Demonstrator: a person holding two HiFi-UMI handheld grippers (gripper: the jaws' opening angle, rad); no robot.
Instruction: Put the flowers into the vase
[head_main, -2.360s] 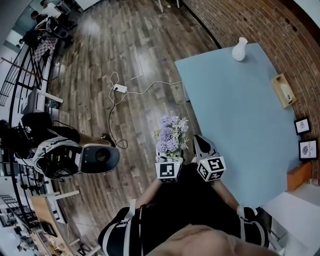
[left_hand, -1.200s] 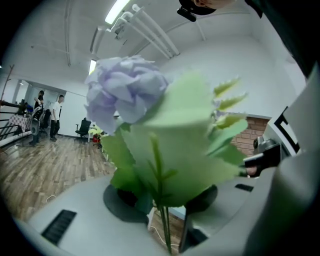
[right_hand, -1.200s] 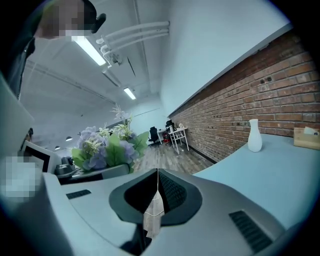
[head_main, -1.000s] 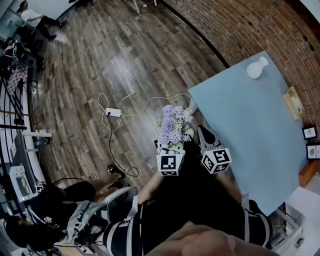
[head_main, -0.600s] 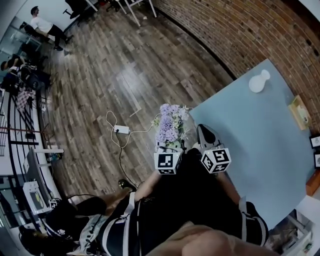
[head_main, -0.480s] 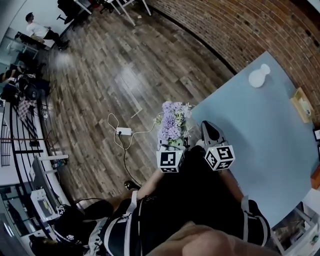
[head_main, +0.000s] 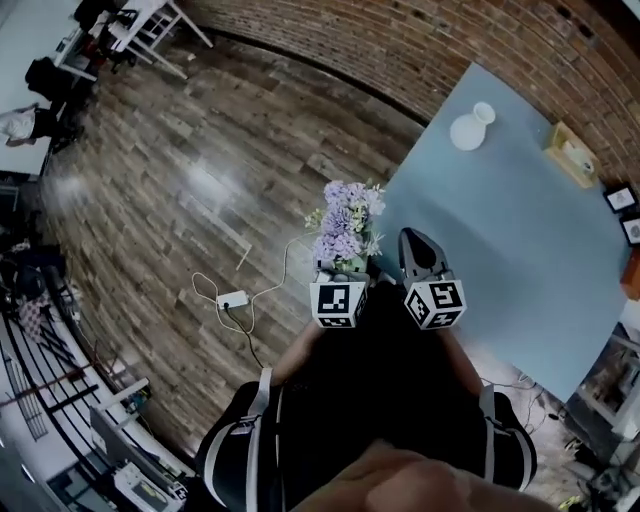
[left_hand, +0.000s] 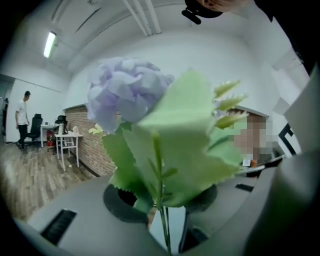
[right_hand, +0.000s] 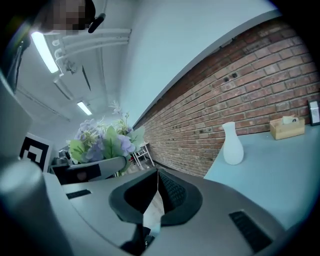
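Turning with the person, both grippers have swung since a second ago: the power strip on the wooden floor, then ahead-left of the left fingers, now lies level with them, well off to their left. The left gripper has its fingers clenched on the stems of the flowers, which stand upright above them, beside the left edge of the blue surface. The right gripper is pressed shut with nothing between its fingers and sits over the surface's near edge. The white vase stands ahead and slightly right of both sets of fingers, near the far left edge, with bare surface between. A tissue box sits farther right by the brick wall.
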